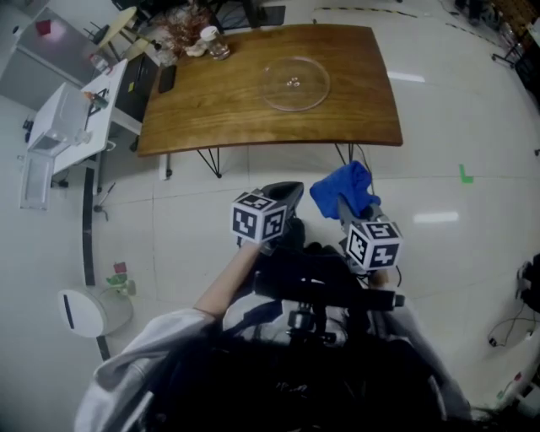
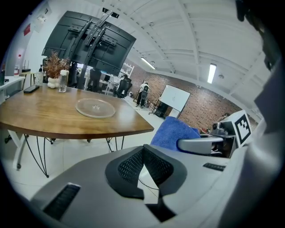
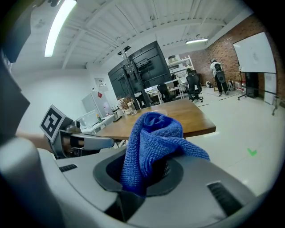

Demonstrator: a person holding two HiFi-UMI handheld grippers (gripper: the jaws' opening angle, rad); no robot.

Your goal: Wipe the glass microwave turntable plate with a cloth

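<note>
The clear glass turntable plate lies flat on the right half of a wooden table, and it shows too in the left gripper view as a plate. Both grippers hang in front of the table, over the floor and well short of the plate. My right gripper is shut on a bunched blue cloth, which rises out of the jaws as the cloth in the right gripper view. My left gripper is beside it, shut with nothing between its pads.
A glass jar, a dried plant and a dark phone sit at the table's far left end. A white side table and a round white stool stand to the left. Green tape marks the floor.
</note>
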